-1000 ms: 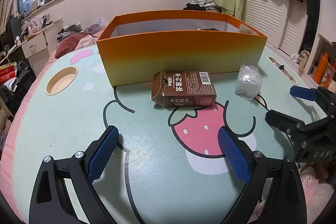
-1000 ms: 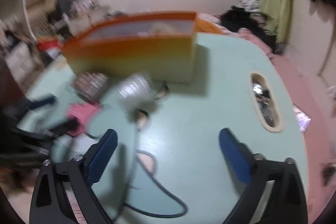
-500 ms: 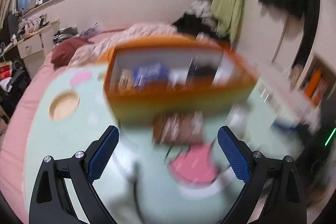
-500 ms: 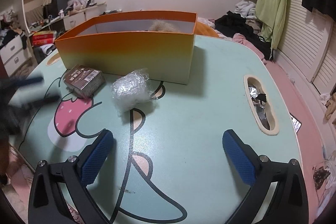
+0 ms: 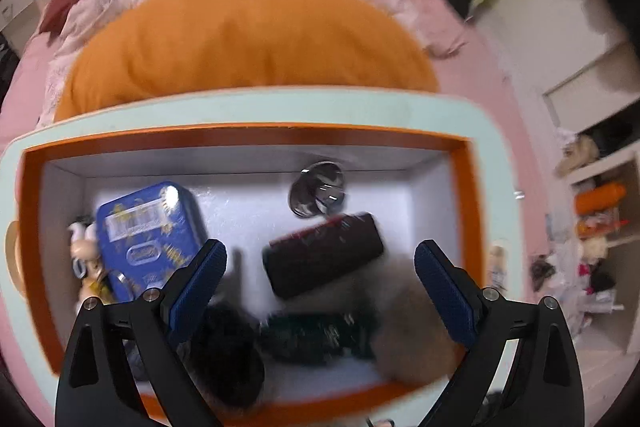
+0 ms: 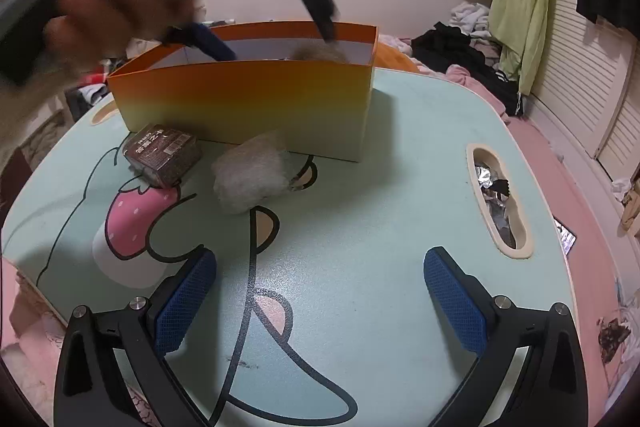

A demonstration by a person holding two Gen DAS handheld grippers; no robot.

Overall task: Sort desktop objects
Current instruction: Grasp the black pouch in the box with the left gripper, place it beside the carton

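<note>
The right gripper hangs low over the mint table, its jaws spread wide with nothing between them. Just ahead lie two things outside the box: one brown drink carton and one crinkled plastic bundle, both near the orange box. The left gripper is tilted down over this box, released and empty. Inside are one blue tin, one dark pouch, one fluffy beige thing
</note>
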